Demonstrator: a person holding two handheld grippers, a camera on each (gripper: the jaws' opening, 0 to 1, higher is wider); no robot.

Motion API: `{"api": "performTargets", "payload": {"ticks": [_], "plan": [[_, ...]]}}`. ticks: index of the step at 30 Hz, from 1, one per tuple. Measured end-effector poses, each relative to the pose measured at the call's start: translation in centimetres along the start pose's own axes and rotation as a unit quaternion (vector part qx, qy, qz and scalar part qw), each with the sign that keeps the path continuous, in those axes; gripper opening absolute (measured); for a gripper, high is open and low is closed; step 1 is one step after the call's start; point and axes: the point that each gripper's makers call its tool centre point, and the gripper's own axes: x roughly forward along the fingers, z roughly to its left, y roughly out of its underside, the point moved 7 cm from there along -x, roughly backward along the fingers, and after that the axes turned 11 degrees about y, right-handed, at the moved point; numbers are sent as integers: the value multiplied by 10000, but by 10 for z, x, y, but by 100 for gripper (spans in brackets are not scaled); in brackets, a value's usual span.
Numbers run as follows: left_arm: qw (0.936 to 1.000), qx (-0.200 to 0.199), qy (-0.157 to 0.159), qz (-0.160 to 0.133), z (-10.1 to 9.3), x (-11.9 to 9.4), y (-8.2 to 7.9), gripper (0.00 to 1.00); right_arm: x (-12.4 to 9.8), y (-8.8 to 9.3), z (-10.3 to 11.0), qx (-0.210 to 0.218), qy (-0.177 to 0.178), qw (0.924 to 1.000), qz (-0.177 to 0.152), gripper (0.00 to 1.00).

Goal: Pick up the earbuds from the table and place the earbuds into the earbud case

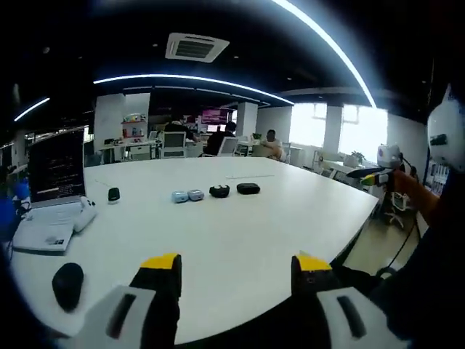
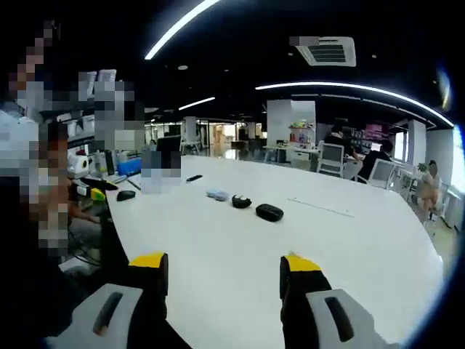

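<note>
Open-plan office, curved ceiling light strips. Glossy white desk [image 1: 240, 225]; mid-desk row: two pale-blue rounded earbud cases [image 1: 187, 195], two black oval cases [image 2: 269, 212]. Left tool [image 1: 236, 273], right tool [image 2: 221, 270]: jaws apart, empty.

The table [image 1: 240, 233] is white. Two small cases [image 1: 187, 195] are light blue, two more cases [image 1: 234, 190] are black. Each hand-held gripper [image 1: 236, 273] [image 2: 221, 273] has yellow tips on black.

We held the left gripper [image 1: 236, 273] level, jaws spread wide and gripping nothing. The right gripper [image 2: 223, 275] sat likewise — jaws parted, nothing between them. In the left gripper view, the right gripper [image 1: 379, 177] showed at far right — raised.
</note>
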Motion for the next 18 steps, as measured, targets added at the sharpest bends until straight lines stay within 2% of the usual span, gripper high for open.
{"api": "performTargets", "payload": {"ticks": [5, 10, 13, 18], "plan": [[9996, 130, -215, 112, 1, -1, -6, 66, -15, -6, -9, -17, 137, 9999, 54, 62], [9993, 118, -302, 165, 4, -2, -7, 66, -18, -6, -17, 59, 314, 9995, 56, 62], [9992, 132, -375, 44, 6, -1, -9, 67, -16, -1, -20, 96, 399, 9992, 22, 62], [9977, 276, -560, -276, 7, -1, -7, 69, -17, 4, -22, 229, 528, 9977, -356, 62]]}}
